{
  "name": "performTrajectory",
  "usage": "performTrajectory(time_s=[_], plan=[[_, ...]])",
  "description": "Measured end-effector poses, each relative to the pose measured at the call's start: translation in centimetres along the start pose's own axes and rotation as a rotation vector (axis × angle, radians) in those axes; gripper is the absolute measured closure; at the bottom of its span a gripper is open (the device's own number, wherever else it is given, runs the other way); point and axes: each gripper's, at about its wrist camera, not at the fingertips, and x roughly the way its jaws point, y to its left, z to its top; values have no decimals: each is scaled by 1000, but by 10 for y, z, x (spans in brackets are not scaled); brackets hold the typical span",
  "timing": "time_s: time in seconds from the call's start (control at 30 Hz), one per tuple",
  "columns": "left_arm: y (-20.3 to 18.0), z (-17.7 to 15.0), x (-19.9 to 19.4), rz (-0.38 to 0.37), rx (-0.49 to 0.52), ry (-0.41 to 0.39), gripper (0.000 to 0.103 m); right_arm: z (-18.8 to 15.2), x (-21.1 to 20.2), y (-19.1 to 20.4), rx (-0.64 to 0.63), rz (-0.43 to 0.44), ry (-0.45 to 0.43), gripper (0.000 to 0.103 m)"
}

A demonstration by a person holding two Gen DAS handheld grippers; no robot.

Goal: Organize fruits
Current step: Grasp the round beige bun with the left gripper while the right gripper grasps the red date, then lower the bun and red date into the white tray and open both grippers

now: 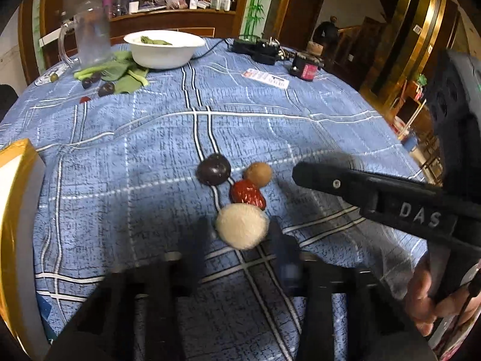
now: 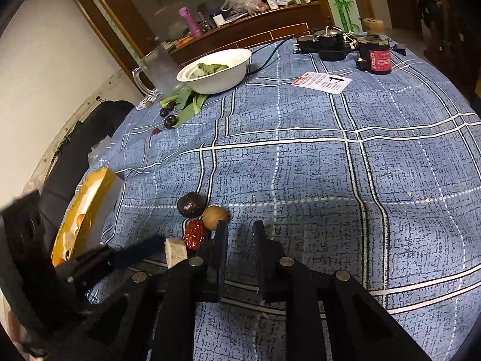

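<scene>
On the blue checked tablecloth (image 1: 120, 138), four small fruits sat bunched together.

Left gripper (image 1: 240, 228) was pinched around the pale round piece (image 1: 242, 225), with the red date (image 1: 247, 195) just beyond it; right gripper (image 2: 239, 231) was closed on nothing, beside the brown fruit (image 2: 214, 216) and dark plum (image 2: 191, 204).

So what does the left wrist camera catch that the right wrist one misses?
Only the left wrist view shows a person's hand holding the right hand-held gripper, and the round face of the pale round slice. Only the right wrist view looks inside the open yellow box. Both show the dark purple plum, brown round fruit, wrinkled red date, white bowl of greens and blue checked tablecloth.
</scene>
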Motion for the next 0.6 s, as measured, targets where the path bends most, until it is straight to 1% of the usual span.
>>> performTrajectory(time_s=[0.07, 0.13, 0.23, 0.3, 0.37, 0.4, 0.43, 0.47, 0.5, 0.53, 0.6], plan=[[4, 0, -1, -21, -21, -2, 72, 0, 1, 0, 8, 9, 1, 81], [7, 1, -4, -6, -29, -13, 72, 0, 3, 2, 6, 10, 1, 77], [12, 3, -16, 5, -47, -34, 72, 0, 5, 4, 5, 30, 1, 77], [14, 2, -32, 22, -47, -59, 72, -1, 8, 8, -10, 42, 6, 77], [16, -2, -49, 60, -40, -79, 72, -3, 10, 15, -32, 52, 12, 76], [18, -5, -57, 72, -41, -88, 72, -5, 12, 21, -55, 58, 15, 73], [21, -10, -66, 85, -45, -98, 72, -6, 13, 26, -73, 59, 15, 65], [23, -12, -71, 92, -48, -103, 72, -7, 13, 31, -91, 58, 15, 59], [26, -16, -78, 105, -53, -108, 72, -9, 16, 38, -118, 48, 11, 48], [30, -19, -84, 113, -58, -112, 72, -10, 18, 41, -129, 33, 10, 44], [37, -25, -96, 128, -72, -121, 72, -12, 28, 47, -139, 6, 34, 44]])
